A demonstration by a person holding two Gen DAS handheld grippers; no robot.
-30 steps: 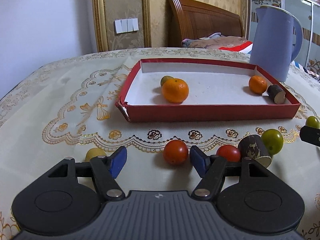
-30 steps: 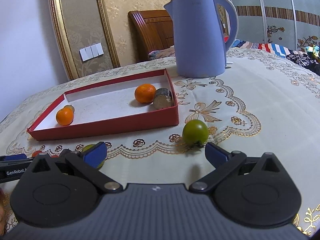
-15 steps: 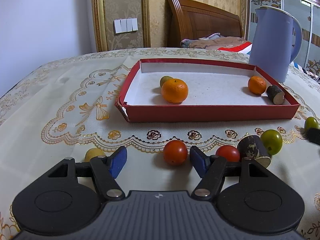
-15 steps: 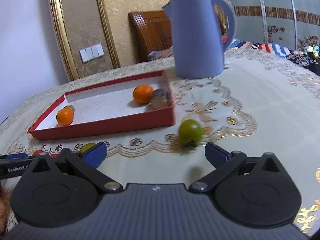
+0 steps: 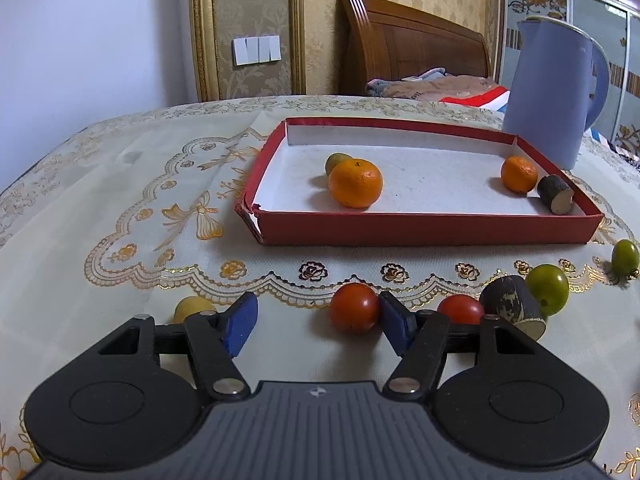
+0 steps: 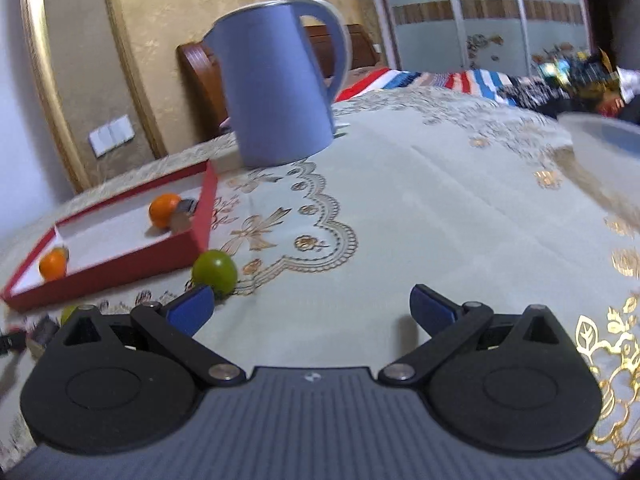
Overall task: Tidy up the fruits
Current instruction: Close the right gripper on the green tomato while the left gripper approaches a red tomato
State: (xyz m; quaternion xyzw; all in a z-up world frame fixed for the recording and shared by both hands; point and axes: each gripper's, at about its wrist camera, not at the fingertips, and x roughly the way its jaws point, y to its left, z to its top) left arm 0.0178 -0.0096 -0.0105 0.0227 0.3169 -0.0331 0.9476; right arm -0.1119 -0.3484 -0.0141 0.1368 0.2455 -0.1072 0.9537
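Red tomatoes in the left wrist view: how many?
2. One red tomato lies on the tablecloth against the gripper's right pad; the other sits further right, partly hidden behind the gripper. More could be hidden beneath it.

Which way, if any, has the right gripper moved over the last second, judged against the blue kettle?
Yes. The right gripper has swung rightward: the blue kettle and green tomato have slid left in its view, and a clear container has appeared at right.

Clear bowl (image 6: 608,156) blurred and cut off, small greenish fruit (image 5: 338,162) half hidden behind orange (image 5: 355,183)

Soft indoor light; right view motion-blurred, fisheye-bent edges.
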